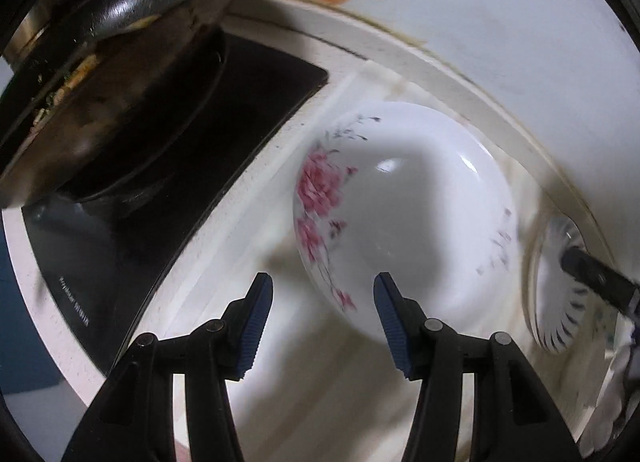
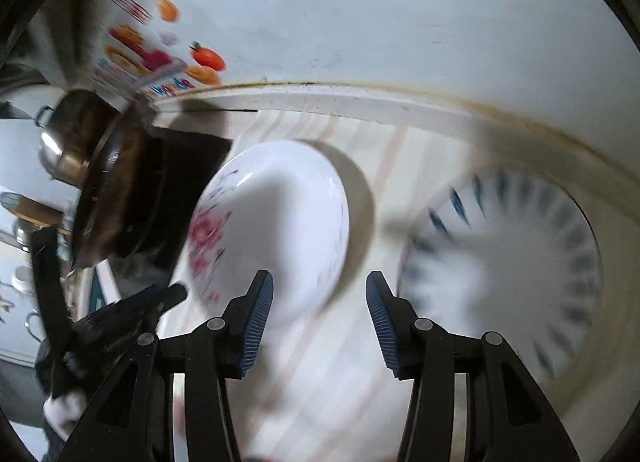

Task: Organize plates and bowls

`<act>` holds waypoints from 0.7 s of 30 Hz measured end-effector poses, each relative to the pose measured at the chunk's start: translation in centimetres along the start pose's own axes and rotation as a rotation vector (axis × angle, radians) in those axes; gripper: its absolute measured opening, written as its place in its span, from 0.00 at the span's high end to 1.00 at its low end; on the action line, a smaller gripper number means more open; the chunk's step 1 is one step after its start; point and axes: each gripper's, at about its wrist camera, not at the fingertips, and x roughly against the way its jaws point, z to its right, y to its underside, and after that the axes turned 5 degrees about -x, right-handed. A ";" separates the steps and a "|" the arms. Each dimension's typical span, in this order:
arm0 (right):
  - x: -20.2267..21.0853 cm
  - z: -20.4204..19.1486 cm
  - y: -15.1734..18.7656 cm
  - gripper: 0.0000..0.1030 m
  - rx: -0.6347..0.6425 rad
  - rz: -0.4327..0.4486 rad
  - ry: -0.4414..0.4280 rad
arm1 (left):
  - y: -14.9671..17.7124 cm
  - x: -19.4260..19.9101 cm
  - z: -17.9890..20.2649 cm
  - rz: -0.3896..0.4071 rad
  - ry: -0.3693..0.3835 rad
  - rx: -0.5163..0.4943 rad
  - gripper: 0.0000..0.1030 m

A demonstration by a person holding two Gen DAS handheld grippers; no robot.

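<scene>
Both grippers (image 1: 323,298) (image 2: 319,296) agape; floral bowl (image 1: 404,217) bare.

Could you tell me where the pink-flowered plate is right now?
The flowered plate lies on the counter, between the black stove on its left and the blue-striped plate on its right.

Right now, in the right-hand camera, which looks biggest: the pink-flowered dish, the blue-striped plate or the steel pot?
1. Blue-striped plate, though it is blurred.
2. Pink-flowered dish.
3. Steel pot, farther off, so its real size is unsure.
</scene>
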 end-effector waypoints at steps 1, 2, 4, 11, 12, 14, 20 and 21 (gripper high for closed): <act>-1.3 -0.1 -1.3 0.50 0.003 -0.016 0.003 | -0.4 -0.5 -0.2 -0.006 -0.004 0.014 0.51; -2.4 -0.2 -2.3 0.50 0.007 -0.028 0.007 | -0.9 -1.1 -0.6 -0.013 -0.007 0.025 0.51; -4.8 -0.4 -3.9 0.50 0.017 -0.054 0.026 | -1.5 -2.0 -0.9 -0.030 -0.009 0.037 0.51; -10.6 0.3 -6.3 0.77 0.032 -0.154 0.076 | -2.6 -4.2 -1.4 -0.033 0.008 0.040 0.70; -10.8 0.6 -6.2 0.79 0.029 -0.159 0.044 | -2.6 -4.3 -1.3 -0.030 0.011 0.029 0.74; -10.8 0.5 -6.1 0.80 0.033 -0.153 0.040 | -2.7 -4.2 -1.0 -0.023 -0.002 0.024 0.74; -10.3 0.6 -5.7 0.83 0.042 -0.137 0.028 | -1.9 -3.4 -1.0 0.001 -0.003 0.023 0.74; -9.7 0.6 -5.5 0.84 0.041 -0.132 0.025 | -1.7 -2.9 -0.8 0.008 -0.005 0.011 0.74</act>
